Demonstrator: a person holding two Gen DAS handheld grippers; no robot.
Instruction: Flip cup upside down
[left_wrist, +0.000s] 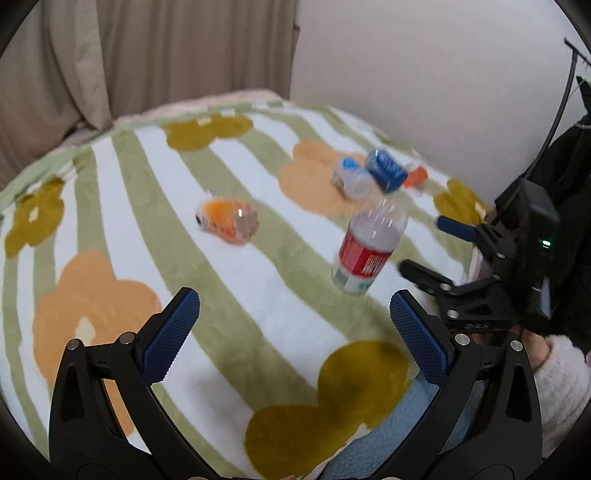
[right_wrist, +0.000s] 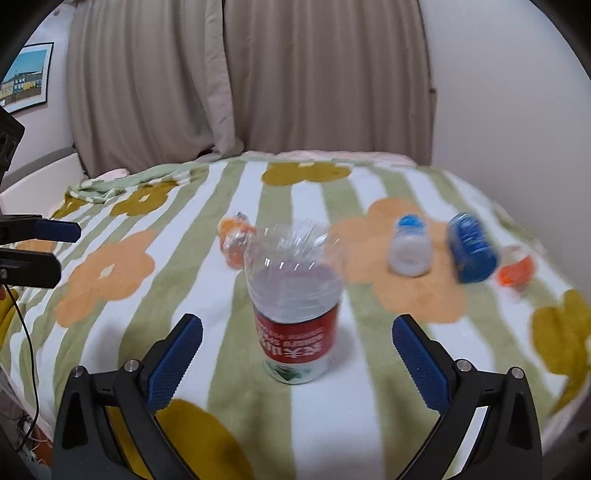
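Note:
A clear plastic cup with a red label (right_wrist: 295, 314) stands on the striped flower blanket (right_wrist: 369, 406), its label text upside down. My right gripper (right_wrist: 297, 350) is open with the cup just ahead between its blue pads, not touching. In the left wrist view the cup (left_wrist: 367, 247) stands tilted at the right, and my left gripper (left_wrist: 295, 332) is open and empty to its near left. The right gripper (left_wrist: 436, 243) shows open at the right edge, beside the cup.
Other cups lie on the blanket: an orange one (right_wrist: 236, 240), a white one with a blue end (right_wrist: 410, 247), a blue one (right_wrist: 471, 249) and a small orange one (right_wrist: 515, 271). Curtains (right_wrist: 240, 74) and a wall stand behind. The left gripper (right_wrist: 33, 251) is at the left edge.

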